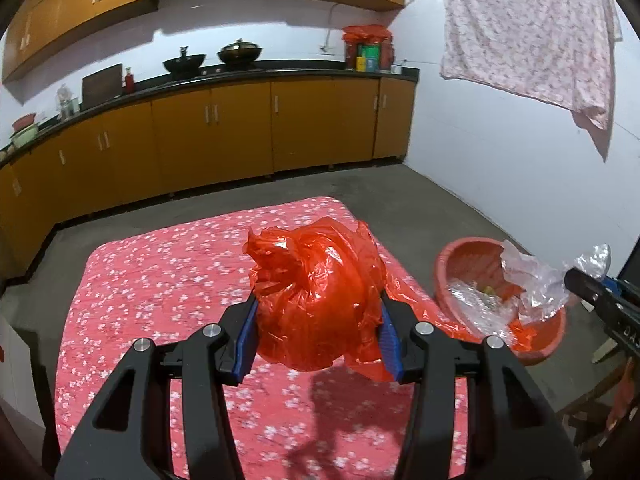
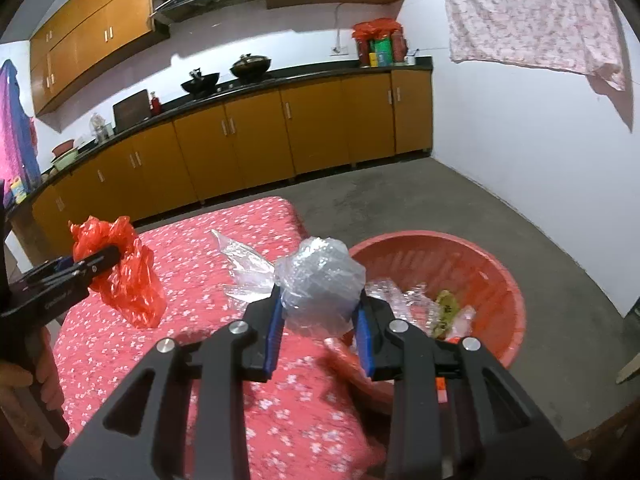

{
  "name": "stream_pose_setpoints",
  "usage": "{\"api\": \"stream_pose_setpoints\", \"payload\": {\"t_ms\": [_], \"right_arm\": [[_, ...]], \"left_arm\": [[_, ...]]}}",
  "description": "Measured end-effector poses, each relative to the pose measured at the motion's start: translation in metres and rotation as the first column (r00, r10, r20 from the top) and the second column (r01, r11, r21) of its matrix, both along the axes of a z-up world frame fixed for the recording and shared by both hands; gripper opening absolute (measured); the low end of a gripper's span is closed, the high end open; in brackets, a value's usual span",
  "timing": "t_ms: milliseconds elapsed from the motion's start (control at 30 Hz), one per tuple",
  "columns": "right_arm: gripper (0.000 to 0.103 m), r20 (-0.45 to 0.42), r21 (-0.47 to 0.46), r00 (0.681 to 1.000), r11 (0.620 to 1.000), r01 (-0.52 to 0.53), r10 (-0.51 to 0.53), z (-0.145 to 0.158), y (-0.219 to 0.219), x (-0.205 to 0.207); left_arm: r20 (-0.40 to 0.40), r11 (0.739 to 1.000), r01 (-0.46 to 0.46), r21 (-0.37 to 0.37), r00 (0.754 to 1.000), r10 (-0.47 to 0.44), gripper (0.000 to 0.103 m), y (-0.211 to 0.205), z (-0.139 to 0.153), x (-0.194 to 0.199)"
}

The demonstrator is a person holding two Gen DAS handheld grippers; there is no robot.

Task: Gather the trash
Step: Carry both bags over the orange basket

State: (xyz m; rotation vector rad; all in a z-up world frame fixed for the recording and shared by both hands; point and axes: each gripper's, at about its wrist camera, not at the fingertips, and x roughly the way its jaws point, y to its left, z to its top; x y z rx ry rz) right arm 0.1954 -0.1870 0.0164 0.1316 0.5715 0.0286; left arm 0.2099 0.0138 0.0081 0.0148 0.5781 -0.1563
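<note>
Crinkled red plastic bag (image 1: 320, 300) (glossy, bunched) clamped in left gripper (image 1: 318, 320).

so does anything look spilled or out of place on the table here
Nothing is spilled. One clear plastic bag lies loose on the floral tablecloth, not yet in the red basin. The red bag and clear wrap are held in jaws.

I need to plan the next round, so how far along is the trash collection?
Done: some wrappers already lie in the red basin. In hand: left tongs grip a red bag, right tongs grip clear plastic. Left: dropping both in.
</note>
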Motion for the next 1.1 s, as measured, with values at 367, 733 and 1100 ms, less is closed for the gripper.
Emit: {"api": "stream_pose_setpoints", "payload": {"t_ms": [367, 733, 1100], "right_arm": [[0.031, 0.011, -0.005, 0.998, 0.998, 0.069, -0.069, 0.002, -0.035, -0.014], [0.031, -0.002, 0.007, 0.990, 0.990, 0.143, -0.143, -0.006, -0.072, -0.017], [0.031, -0.030, 0.014, 0.981, 0.981, 0.192, -0.192, -0.020, -0.093, -0.011]], "left_arm": [[0.008, 0.995, 0.102, 0.012, 0.995, -0.102, 0.050, -0.050, 0.004, -0.008], [-0.004, 0.979, 0.203, 0.027, 0.979, -0.203, 0.050, -0.104, -0.003, -0.005], [-0.046, 0.967, 0.254, -0.008, 0.966, -0.254, 0.050, -0.134, -0.017, 0.005]]}}
